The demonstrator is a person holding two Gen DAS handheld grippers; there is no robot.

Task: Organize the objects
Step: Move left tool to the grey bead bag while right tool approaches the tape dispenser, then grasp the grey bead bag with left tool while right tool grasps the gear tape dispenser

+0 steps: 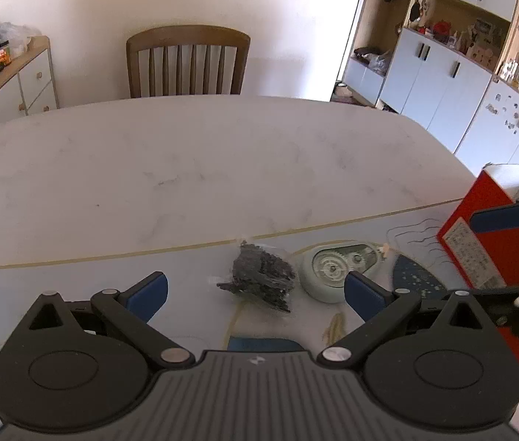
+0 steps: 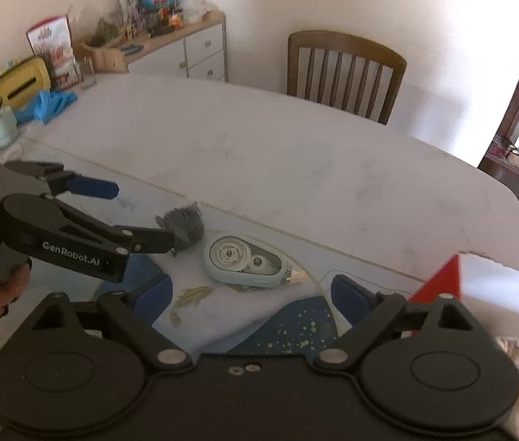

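Observation:
A pale green correction-tape dispenser (image 1: 336,268) (image 2: 244,261) lies on a light blue mat (image 1: 93,286). A clear bag of small dark pieces (image 1: 259,279) (image 2: 185,224) rests just left of it. My left gripper (image 1: 257,296) (image 2: 145,215) is open, and the bag lies on the mat ahead between its blue pads, untouched. My right gripper (image 2: 252,296) (image 1: 469,257) also stands open, with the dispenser just ahead of its fingers and nothing held. A red box (image 1: 480,239) (image 2: 443,279) with an open white top stands at the right.
The white table (image 1: 185,169) stretches ahead, with a wooden chair (image 1: 187,62) behind it. In the right wrist view a yellow item (image 2: 20,81) and a blue cloth (image 2: 49,104) lie at the far left corner. A cluttered sideboard (image 2: 171,36) and wall cabinets (image 1: 443,77) stand further off.

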